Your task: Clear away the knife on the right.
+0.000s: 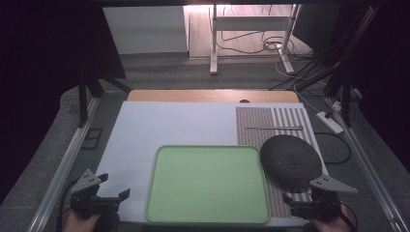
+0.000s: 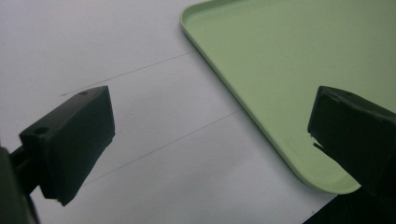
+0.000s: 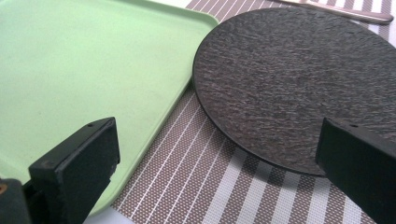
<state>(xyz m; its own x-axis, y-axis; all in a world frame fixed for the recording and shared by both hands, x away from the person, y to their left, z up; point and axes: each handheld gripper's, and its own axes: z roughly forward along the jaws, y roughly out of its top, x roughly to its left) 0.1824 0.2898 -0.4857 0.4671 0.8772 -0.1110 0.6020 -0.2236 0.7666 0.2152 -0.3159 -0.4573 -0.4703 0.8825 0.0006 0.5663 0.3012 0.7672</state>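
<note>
Plate (image 1: 290, 162) dark, round, flat on striped placemat (image 1: 270, 125), touching green tray (image 1: 208, 183) right edge. Right claw (image 1: 309, 205) wide, empty, just short of plate rim. Left claw (image 1: 104, 198) wide, empty (idle beside tray). I judge: come in low, pinch near rim, lift level.

A white sheet (image 1: 164, 125) covered the wooden table (image 1: 212, 95). A long silver utensil (image 1: 273, 128) lay across the far end of the brown striped woven placemat (image 1: 270, 118).
</note>
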